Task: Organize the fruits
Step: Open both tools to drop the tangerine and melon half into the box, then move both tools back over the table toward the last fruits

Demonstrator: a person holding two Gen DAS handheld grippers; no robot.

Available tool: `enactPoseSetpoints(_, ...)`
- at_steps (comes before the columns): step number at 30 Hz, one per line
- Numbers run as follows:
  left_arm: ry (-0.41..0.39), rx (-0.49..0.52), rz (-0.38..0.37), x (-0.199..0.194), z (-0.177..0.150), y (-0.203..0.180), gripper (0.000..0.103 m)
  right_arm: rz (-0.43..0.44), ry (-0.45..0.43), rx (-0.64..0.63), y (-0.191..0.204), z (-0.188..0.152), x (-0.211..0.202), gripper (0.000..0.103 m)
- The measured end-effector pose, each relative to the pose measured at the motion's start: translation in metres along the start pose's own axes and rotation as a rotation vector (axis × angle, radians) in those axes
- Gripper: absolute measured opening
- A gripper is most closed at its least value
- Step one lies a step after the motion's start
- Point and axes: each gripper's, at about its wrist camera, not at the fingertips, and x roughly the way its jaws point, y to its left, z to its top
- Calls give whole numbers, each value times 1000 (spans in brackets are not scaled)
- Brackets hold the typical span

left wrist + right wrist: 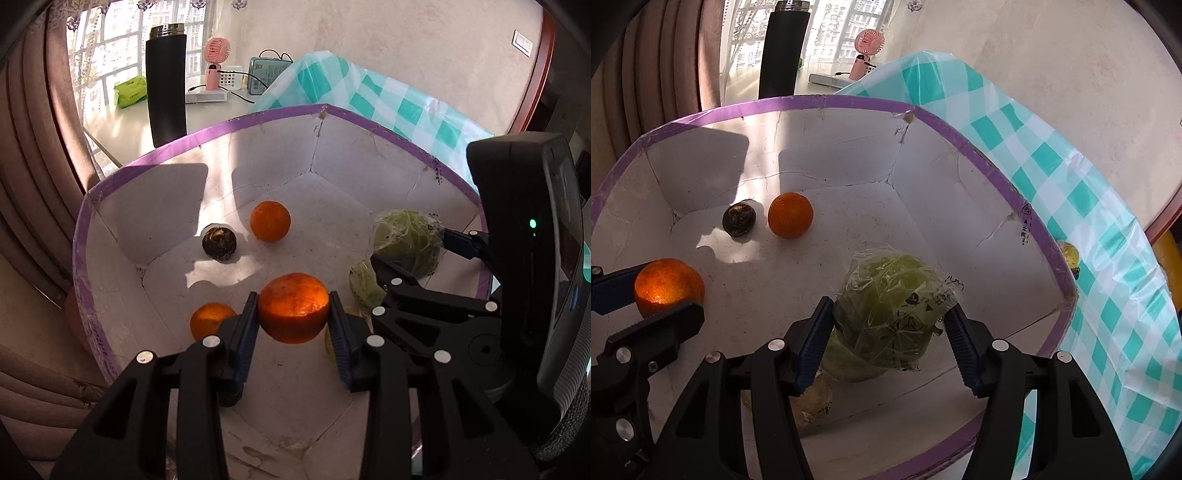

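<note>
A large white cardboard box [207, 127] with a purple rim holds the fruit. Above its right side, the right gripper [888, 325] clasps a plastic-wrapped green fruit [886, 306]. Nearer the front edge, the left gripper [293, 310] grips an orange [293, 306]. Two oranges, a dark fruit [219, 243] and more wrapped fruit lie inside; sorting looks midway. Behind: checked cloth [1089, 206], sunny window.

Matt creased cardboard box [849, 147]; glossy crinkled plastic-wrapped green fruit [890, 310].
</note>
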Motion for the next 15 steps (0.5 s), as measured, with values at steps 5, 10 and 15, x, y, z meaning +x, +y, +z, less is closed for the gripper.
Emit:
enactPoseSetpoints(5,14,18,23,4,0,-1,37,1,-7,-4,-2,-2,-1,62)
enactPoseSetpoints(10,12,41,56,5,1,-1,39,0,-24,3,-2,-3,-2,64)
enactPoseSetpoints(15,-14,59,94,4,0,-2,41,1,-42,9,-3,-4,-4,65)
